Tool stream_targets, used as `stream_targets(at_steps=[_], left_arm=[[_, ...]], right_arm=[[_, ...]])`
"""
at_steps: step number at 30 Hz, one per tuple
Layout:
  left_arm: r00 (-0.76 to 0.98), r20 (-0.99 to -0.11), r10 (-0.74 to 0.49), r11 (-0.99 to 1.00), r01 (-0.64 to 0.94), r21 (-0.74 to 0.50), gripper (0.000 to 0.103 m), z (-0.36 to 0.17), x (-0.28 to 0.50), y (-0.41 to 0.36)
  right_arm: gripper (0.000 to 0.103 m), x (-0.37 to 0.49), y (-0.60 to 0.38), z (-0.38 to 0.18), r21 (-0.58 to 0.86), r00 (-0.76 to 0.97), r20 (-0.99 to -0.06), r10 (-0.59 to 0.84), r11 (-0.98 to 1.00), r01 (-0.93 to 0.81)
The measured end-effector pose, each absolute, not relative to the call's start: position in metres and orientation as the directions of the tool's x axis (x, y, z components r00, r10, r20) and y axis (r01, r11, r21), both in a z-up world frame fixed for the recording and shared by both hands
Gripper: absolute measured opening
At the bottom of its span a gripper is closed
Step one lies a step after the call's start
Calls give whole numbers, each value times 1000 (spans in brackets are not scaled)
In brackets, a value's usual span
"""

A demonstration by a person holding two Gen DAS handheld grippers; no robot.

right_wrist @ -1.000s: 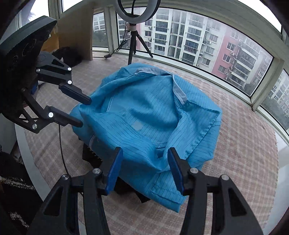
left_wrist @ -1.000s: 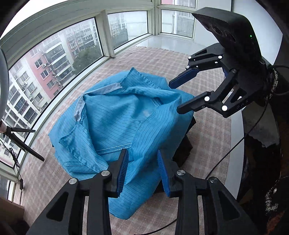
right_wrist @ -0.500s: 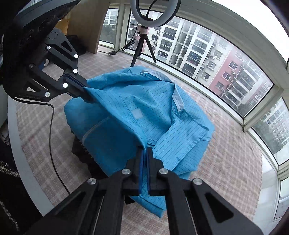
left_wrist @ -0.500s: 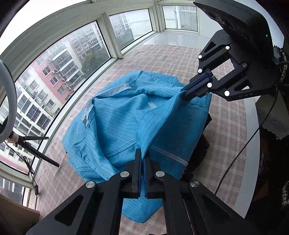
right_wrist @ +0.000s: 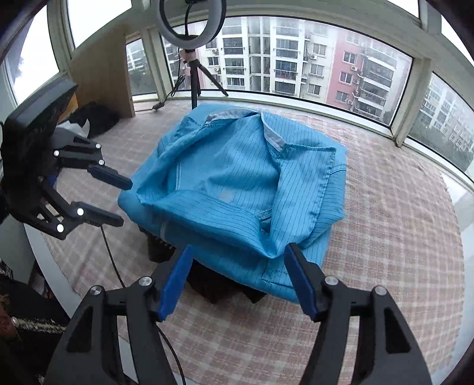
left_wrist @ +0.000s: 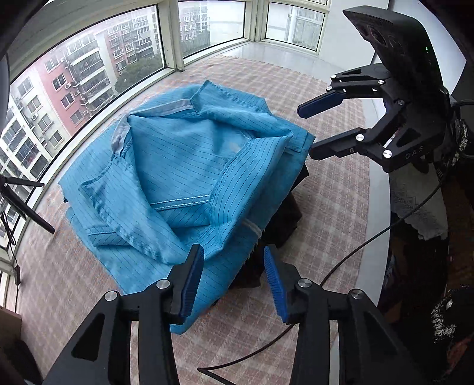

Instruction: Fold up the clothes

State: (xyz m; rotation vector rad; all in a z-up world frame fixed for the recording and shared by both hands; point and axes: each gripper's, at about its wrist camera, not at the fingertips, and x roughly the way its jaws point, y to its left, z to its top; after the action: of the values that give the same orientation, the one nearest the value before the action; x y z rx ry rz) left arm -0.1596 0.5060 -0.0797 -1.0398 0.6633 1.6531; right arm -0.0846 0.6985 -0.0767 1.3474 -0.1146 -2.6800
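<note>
A blue pinstriped shirt [left_wrist: 177, 165] [right_wrist: 237, 165] lies crumpled on the checked tablecloth, its near hem folded back over its middle. Dark clothing [left_wrist: 284, 213] [right_wrist: 207, 281] pokes out from under its near side. My left gripper [left_wrist: 232, 257] [right_wrist: 123, 202] hovers at the shirt's near corner with its jaws opening; no cloth is pinched between the blue pads. My right gripper [right_wrist: 239, 251] [left_wrist: 307, 131] stands at the other near corner, its jaws also opening. The folded edge lies just beyond its fingertips, free of them.
A ring light on a tripod [right_wrist: 191, 23] stands beyond the shirt by the curved windows. A wooden cabinet [right_wrist: 100, 74] and a dark bundle [right_wrist: 91, 118] are at the far left. A black cable [left_wrist: 340, 266] trails over the table's white edge [left_wrist: 376, 207].
Half a second ago both grippers were shut on the shirt's near hem and held it up. Both have since opened, and the hem now lies folded over the shirt.
</note>
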Motion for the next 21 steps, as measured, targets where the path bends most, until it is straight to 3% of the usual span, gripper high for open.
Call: stream_targets(at_steps=[3, 8, 10, 15, 21], left_arm=[[-75, -874, 480, -426, -891, -158, 45, -73, -166, 475], [-144, -876, 461, -605, -773, -192, 52, -64, -175, 416], [-178, -876, 448, -654, -734, -185, 60, -62, -176, 393], [-258, -875, 411, -710, -692, -130, 67, -60, -170, 342], [-399, -859, 320, -739, -673, 37, 72, -59, -157, 289]], right_arm=[[69, -68, 690, -74, 277, -631, -751, -194, -960, -36], [70, -54, 648, -75, 351, -664, -732, -150, -919, -180], [70, -55, 625, -79, 326, -644, -759, -101, -914, -241], [70, -36, 571, -79, 204, -571, -820, 43, -909, -362], [70, -13, 508, -65, 137, -555, -816, 162, -879, -458]])
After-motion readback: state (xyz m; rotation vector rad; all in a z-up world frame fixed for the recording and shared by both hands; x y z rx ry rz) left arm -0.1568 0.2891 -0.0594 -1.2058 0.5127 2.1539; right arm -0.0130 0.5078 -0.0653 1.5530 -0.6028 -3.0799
